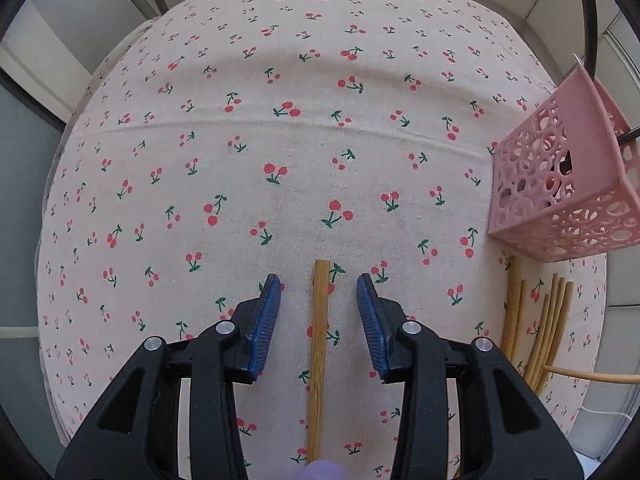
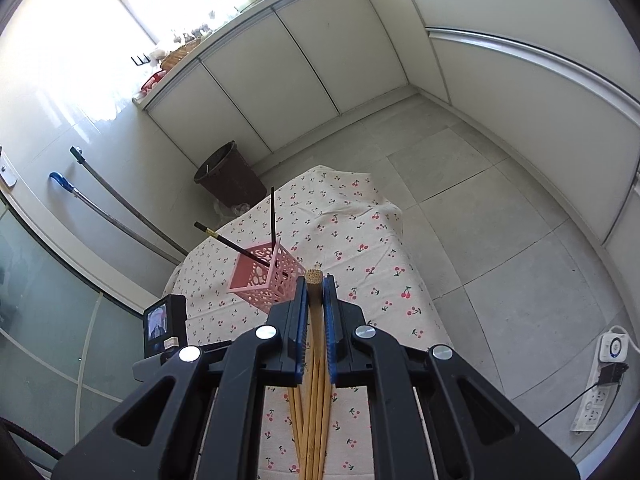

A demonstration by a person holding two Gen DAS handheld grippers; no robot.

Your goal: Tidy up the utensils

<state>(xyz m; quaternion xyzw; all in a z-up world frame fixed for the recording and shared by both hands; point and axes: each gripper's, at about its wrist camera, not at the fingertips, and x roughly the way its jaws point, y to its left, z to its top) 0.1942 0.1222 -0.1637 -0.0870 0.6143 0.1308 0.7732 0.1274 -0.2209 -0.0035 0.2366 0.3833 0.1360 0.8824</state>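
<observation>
A wooden chopstick (image 1: 319,344) lies on the cherry-print tablecloth (image 1: 248,128), running lengthwise between the blue pads of my left gripper (image 1: 317,280). The jaws stand apart on either side of it and do not touch it. A pink openwork basket (image 1: 560,200) stands to the right, with several more wooden chopsticks (image 1: 552,328) loose on the cloth below it. In the right wrist view my right gripper (image 2: 315,282) is shut on a wooden chopstick (image 2: 314,276) held above the table. The pink basket (image 2: 264,276) there holds two black chopsticks (image 2: 232,242).
A fan of wooden chopsticks (image 2: 312,420) lies on the cloth under my right gripper. A small black device with a screen (image 2: 164,326) sits at the table's left edge. On the floor are a brown bin (image 2: 230,180), mop handles (image 2: 120,208) and a power strip (image 2: 596,404).
</observation>
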